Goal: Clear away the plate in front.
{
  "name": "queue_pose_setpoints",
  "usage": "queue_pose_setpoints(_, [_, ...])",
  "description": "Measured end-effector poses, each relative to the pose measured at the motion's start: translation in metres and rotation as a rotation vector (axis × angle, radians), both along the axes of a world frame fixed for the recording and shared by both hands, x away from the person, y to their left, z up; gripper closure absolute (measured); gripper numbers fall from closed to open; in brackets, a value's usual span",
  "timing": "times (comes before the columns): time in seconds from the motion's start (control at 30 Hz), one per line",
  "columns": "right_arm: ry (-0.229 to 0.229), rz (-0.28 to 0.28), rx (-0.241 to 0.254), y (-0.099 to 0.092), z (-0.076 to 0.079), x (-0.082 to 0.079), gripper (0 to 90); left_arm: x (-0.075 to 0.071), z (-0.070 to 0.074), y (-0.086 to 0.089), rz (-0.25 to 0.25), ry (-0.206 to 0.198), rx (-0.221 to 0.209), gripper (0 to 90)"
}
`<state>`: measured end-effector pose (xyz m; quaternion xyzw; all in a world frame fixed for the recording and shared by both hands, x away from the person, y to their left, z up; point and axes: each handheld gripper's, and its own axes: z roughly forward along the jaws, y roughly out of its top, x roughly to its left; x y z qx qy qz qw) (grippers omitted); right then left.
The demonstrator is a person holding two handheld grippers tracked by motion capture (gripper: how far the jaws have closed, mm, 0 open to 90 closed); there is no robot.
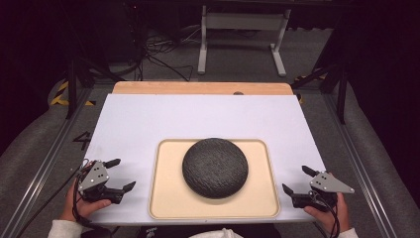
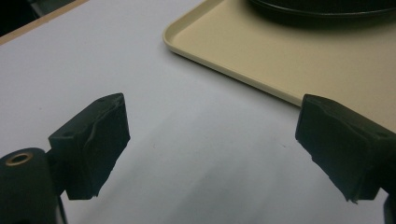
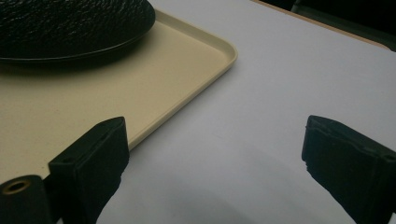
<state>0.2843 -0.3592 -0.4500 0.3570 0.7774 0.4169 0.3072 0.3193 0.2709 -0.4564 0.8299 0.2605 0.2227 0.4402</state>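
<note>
— High view takes in the whole beige tray [image 1: 168, 198] with the dark round plate [image 1: 215, 167] upside down in its middle; what do the gripper views add?

— Left gripper view shows the tray's rounded corner [image 2: 187, 39] and just a sliver of the plate [image 2: 322, 8]. Right gripper view shows the tray's other side edge [image 3: 205, 79] and the plate's pebbled surface [image 3: 70, 23].

— Room to move?

— Bare white table [image 1: 148, 119] lies on both sides of the tray and beyond its far edge. Each gripper sits just off a near corner of the tray, touching nothing.

— And the hands?

— Left gripper [image 1: 120, 174] and right gripper [image 1: 295, 179] both rest low, angled inward toward the tray, jaws spread wide and empty.
</note>
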Motion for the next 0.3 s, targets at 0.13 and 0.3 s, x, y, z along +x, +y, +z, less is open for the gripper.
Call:
queue_pose_setpoints(0.13, [-0.002,-0.006,0.006,-0.0011,0.0,0.0002,8.1,0.0002,-0.0003,0.0009,-0.016,0.005,-0.013,10.8])
queue_pose_setpoints(0.3, [-0.002,-0.003,0.006,-0.0003,0.0001,0.0007,8.2,0.0015,-0.0007,-0.0006,-0.016,0.013,-0.011,10.8])
